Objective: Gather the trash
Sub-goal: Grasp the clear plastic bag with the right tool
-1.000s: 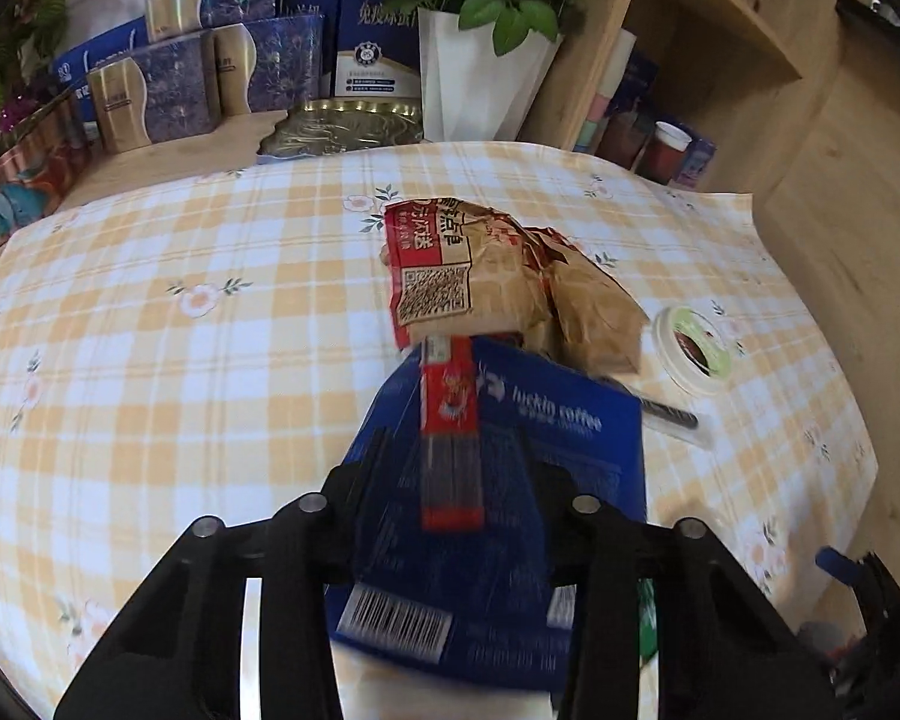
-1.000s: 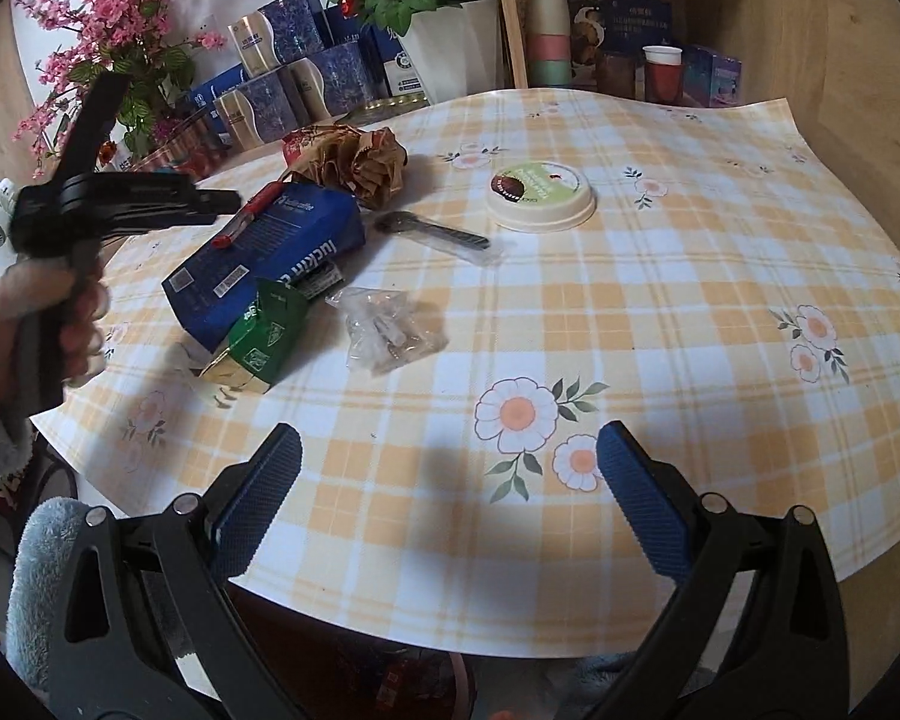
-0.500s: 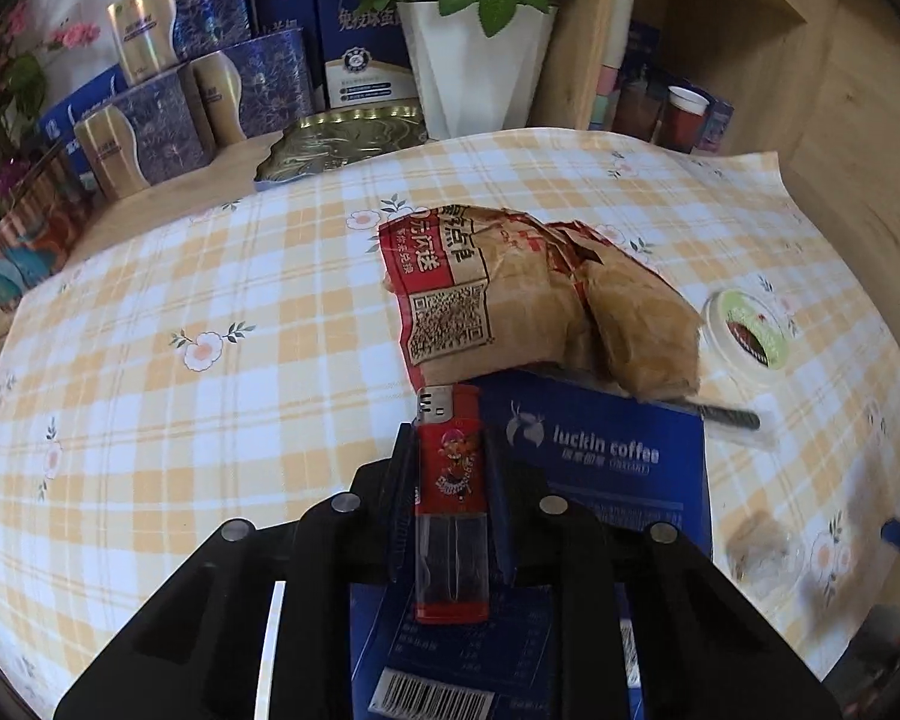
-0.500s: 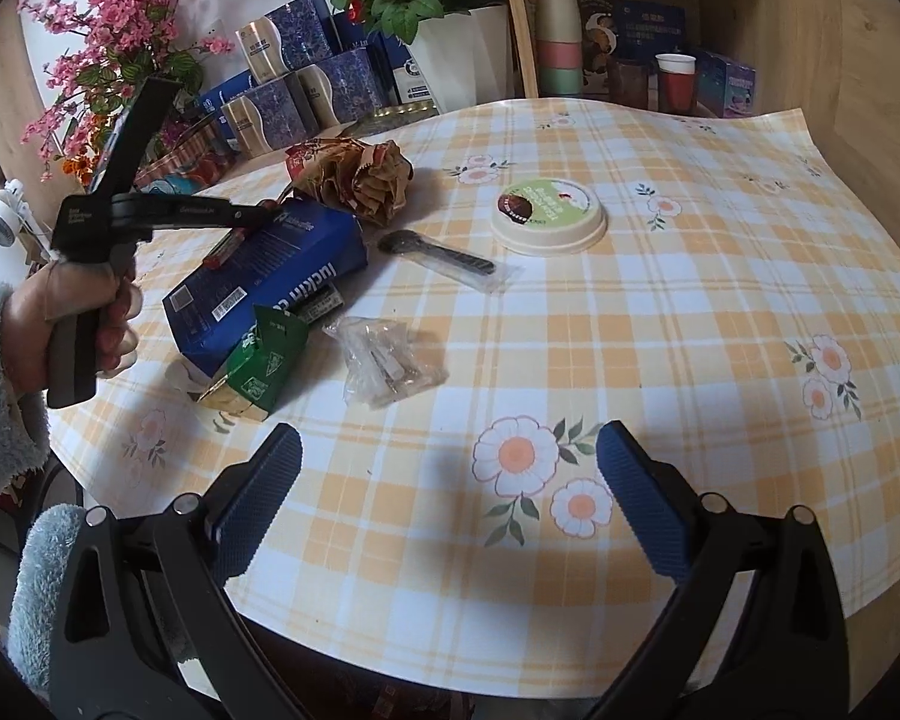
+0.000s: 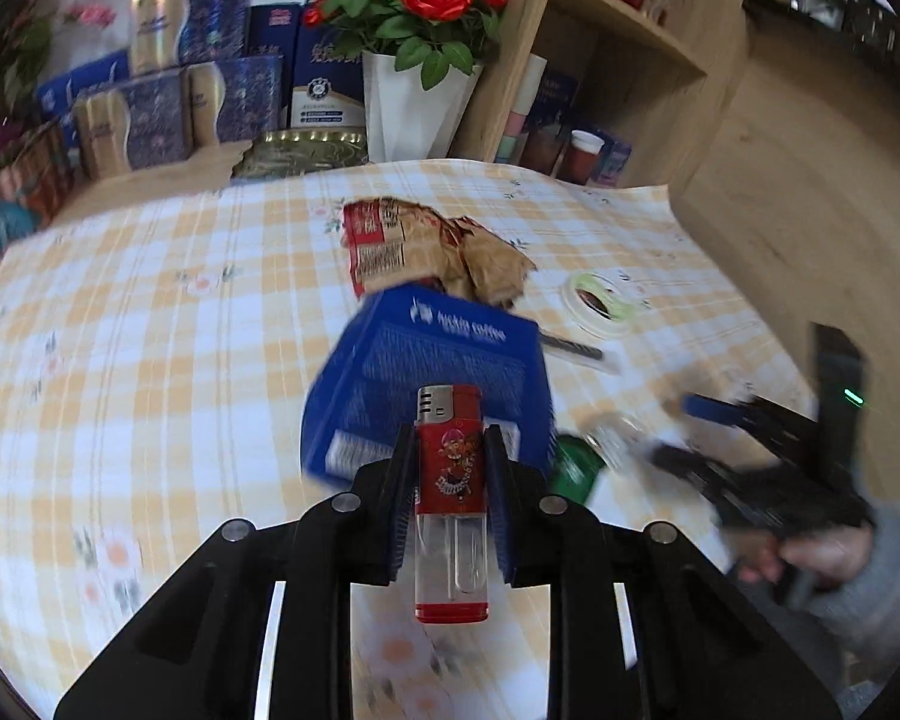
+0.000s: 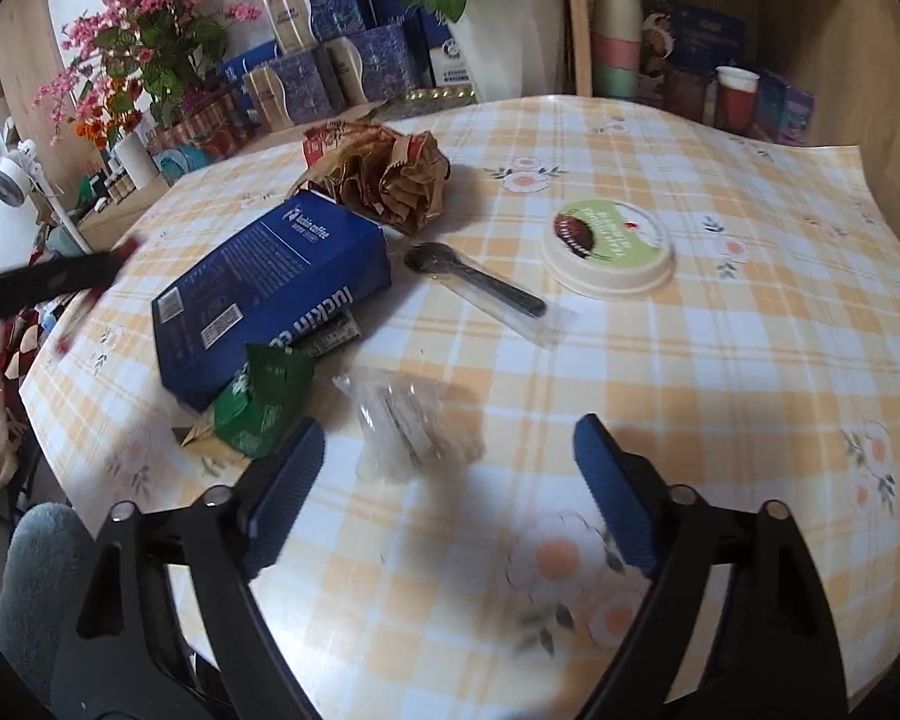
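My left gripper is shut on a red lighter and holds it above the table's near edge. Beyond it lie a blue coffee box, a crumpled brown paper bag and a green wrapper. My right gripper is open and empty just above a clear plastic wrapper. In the right wrist view the blue box, green wrapper, brown bag, a wrapped black spoon and a round lid lie on the checked tablecloth.
A white vase of red roses, blue gift boxes and a gold tray stand at the table's back. A wooden shelf with cups is at the back right. Pink flowers stand at the left.
My left gripper has lifted the lighter off the blue box and pulled back toward the table's edge. My right gripper has moved forward over the table to the clear wrapper.
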The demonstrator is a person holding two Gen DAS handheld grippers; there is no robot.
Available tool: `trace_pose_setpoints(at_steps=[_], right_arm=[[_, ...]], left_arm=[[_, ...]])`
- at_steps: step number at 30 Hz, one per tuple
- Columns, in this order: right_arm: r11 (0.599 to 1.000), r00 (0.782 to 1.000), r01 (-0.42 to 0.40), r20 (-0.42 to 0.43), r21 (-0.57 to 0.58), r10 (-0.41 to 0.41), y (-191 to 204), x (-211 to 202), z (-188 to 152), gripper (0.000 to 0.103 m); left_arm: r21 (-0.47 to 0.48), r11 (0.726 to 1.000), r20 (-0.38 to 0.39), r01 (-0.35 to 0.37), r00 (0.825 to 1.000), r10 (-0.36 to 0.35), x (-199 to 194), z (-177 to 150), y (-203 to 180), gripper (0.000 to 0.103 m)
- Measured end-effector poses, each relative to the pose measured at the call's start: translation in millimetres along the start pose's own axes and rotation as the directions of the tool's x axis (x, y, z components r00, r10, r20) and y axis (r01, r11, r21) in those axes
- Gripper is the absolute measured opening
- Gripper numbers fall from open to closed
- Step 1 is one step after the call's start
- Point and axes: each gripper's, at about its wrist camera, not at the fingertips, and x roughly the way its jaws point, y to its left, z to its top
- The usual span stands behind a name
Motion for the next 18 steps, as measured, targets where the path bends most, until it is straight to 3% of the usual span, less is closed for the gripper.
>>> trace_pose_setpoints(at_steps=[7,11,14,18], right_arm=[[0.999,0.996,-0.044,-0.077,-0.004,0.044,11.8,29.6,13.1,0.069],[0.999,0.991,-0.037,-0.131,-0.016,0.034,17.3,41.5,11.2,0.041],[0.998,0.993,-0.058,-0.107,0.001,0.058,17.4,32.6,6.3,0.034],[0.998,0.996,-0.069,-0.057,0.012,0.069,20.7,7.1,-2.9,0.033]], left_arm=[[-0.102,0.994,0.018,0.037,0.999,-0.035,-34.6,-43.8,7.1,0.022],[-0.142,0.988,0.006,0.061,0.998,-0.061,-43.7,-68.7,8.3,0.022],[-0.159,0.984,-0.005,0.079,0.997,-0.081,-48.5,-84.2,7.5,0.022],[-0.151,0.984,-0.012,0.09,0.996,-0.093,-55.8,-97.1,2.4,0.022]])
